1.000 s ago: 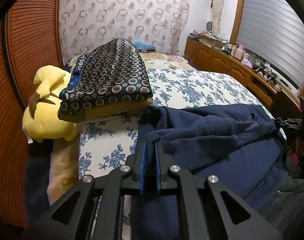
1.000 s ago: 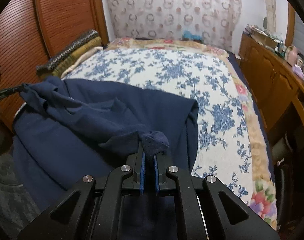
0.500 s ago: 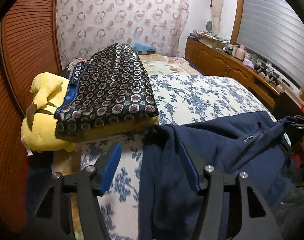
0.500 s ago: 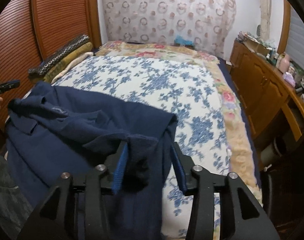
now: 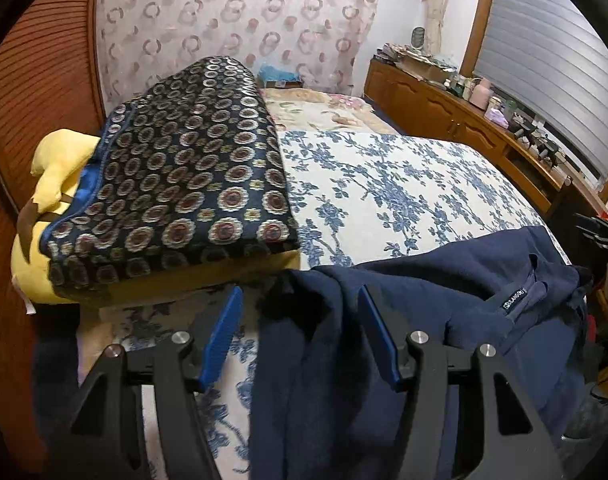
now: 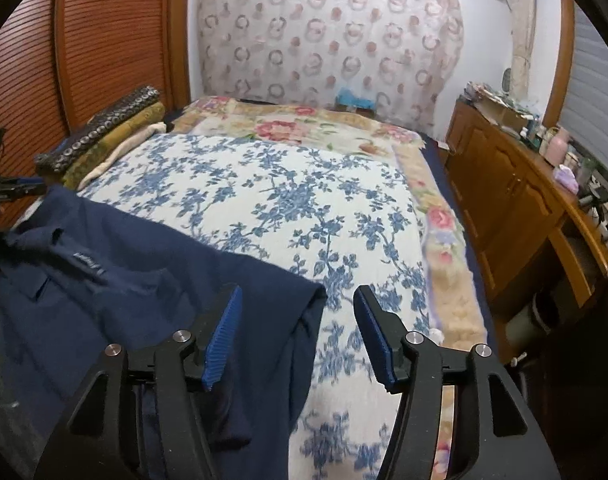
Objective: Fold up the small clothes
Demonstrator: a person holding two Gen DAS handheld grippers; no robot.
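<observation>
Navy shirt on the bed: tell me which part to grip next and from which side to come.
Grip the navy shirt at its folded outer corner, the one raised edge over the floral bedspread. Come with the right gripper from the bed's foot, jaws straddling the edge. They are opening now, pads off the cloth. The collar label marks the neck; leave it flat.

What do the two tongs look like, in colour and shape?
The left tongs and the right tongs look alike: matte black angular frames with triangular cut-outs, round silver bolt heads at the joints, and two fingers lined with blue ribbed pads. No cables, markings or sleeves show.
</observation>
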